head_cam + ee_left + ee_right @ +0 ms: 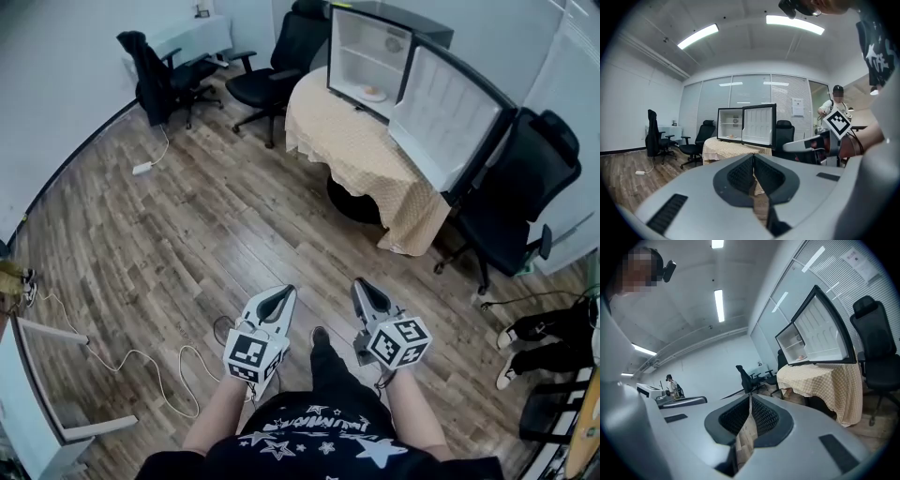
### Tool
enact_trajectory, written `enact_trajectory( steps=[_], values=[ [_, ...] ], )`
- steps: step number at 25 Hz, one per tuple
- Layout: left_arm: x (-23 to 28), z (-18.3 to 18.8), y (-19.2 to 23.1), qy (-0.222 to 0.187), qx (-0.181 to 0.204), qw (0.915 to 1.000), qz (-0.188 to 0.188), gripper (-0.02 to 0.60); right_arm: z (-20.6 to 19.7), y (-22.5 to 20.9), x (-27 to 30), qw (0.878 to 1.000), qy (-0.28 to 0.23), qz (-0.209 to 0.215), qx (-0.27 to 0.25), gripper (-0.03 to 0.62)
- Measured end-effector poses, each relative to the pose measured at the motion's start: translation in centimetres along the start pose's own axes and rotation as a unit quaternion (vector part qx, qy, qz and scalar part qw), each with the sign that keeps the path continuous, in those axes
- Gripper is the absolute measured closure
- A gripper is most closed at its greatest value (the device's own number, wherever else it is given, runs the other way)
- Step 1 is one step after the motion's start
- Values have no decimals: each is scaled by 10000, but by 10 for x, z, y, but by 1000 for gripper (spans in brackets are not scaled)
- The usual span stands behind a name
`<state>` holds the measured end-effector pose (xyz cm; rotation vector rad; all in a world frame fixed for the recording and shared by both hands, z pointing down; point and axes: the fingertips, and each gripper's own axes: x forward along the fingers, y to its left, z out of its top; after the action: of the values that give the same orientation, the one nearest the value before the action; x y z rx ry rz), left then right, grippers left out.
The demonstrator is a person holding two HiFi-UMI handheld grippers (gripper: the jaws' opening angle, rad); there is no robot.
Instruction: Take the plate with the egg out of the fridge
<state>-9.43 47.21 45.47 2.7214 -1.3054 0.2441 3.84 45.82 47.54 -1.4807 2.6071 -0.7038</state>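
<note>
Fridge open, plate with egg inside, left claw and right claw pressed together

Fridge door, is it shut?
No, the fridge door stands swung wide open in the head view, so the plate inside shows.

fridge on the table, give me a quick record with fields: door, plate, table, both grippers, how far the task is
fridge: small, stands on the table
door: swung wide open
plate with the egg: low inside the fridge, not yet taken out
table: round, under a checked cloth
left gripper: jaws together, empty, well short of the fridge
right gripper: jaws together, empty, beside the left one
office chairs: black, around the table
</note>
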Motion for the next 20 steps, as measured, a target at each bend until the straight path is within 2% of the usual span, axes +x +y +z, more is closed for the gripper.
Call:
enact_trajectory(
  steps=[12,20],
  values=[
    [98,24,51,117,-32,9999,91,572,47,-78,77,9996,47,-98,268,560],
    [153,30,82,249,-89,9992,284,572,80,-123,119,9992,-53,7,400,560]
  ],
)
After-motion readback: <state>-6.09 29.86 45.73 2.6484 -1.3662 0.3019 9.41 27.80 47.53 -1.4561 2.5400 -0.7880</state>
